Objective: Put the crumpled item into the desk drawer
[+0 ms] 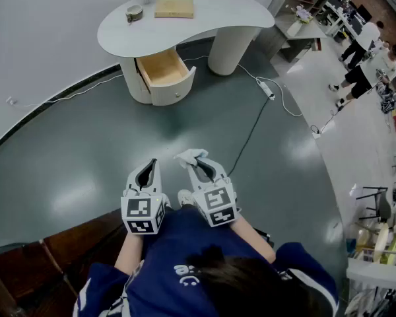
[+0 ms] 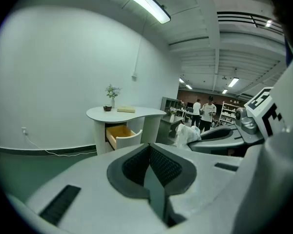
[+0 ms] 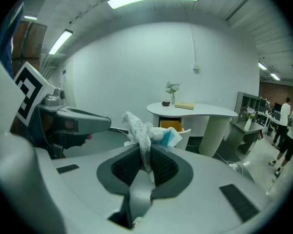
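You hold a crumpled item [image 3: 140, 129] of thin wrinkled plastic; far drawer [image 1: 160, 67] bare wood inside; floor [image 1: 86, 170] glossy.

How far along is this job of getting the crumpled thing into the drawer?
Done: the light wooden drawer of the white curved desk already stands open. In hand: the right gripper is clamped on the crumpled white paper item, held in the air well short of the desk. Left: carry it over and drop it in.

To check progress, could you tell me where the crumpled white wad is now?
Head view, lower centre: the crumpled white wad is pinched in the right gripper, beside the left gripper, far short of the open wooden drawer of the curved white desk.
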Action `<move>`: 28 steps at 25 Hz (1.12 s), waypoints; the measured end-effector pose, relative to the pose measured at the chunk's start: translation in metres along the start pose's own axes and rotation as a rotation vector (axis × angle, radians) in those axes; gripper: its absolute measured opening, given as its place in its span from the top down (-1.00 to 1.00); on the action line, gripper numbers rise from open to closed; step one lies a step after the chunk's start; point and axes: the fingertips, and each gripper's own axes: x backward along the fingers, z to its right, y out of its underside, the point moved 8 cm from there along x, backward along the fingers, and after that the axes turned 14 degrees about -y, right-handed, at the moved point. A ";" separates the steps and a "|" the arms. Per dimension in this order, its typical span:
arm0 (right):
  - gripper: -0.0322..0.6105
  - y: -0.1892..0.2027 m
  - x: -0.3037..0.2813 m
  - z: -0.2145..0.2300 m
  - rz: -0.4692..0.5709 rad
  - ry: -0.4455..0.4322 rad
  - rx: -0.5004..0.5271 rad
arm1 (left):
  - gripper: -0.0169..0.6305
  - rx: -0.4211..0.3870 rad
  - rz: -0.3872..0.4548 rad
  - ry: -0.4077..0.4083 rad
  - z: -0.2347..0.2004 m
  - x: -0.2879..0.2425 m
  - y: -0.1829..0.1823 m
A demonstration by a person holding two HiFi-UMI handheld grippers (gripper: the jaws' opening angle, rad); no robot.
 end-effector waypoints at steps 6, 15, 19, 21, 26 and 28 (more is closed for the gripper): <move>0.72 0.000 0.001 0.002 0.001 0.031 0.006 | 0.94 0.001 0.014 0.014 0.003 0.001 -0.002; 0.70 -0.001 -0.009 -0.007 0.035 0.084 -0.012 | 0.94 0.003 0.053 0.011 -0.011 -0.008 -0.009; 0.70 -0.003 -0.014 -0.010 0.044 0.085 -0.020 | 0.94 0.012 0.076 -0.025 -0.023 -0.016 -0.018; 0.70 -0.002 -0.016 -0.009 0.036 0.083 -0.011 | 0.94 0.023 0.072 -0.045 -0.027 -0.020 -0.018; 0.70 -0.003 -0.029 0.009 0.009 0.087 0.009 | 0.94 0.032 0.066 -0.033 -0.022 -0.037 -0.029; 0.70 -0.004 -0.039 0.023 -0.008 0.094 0.031 | 0.94 0.012 0.062 -0.031 -0.019 -0.050 -0.032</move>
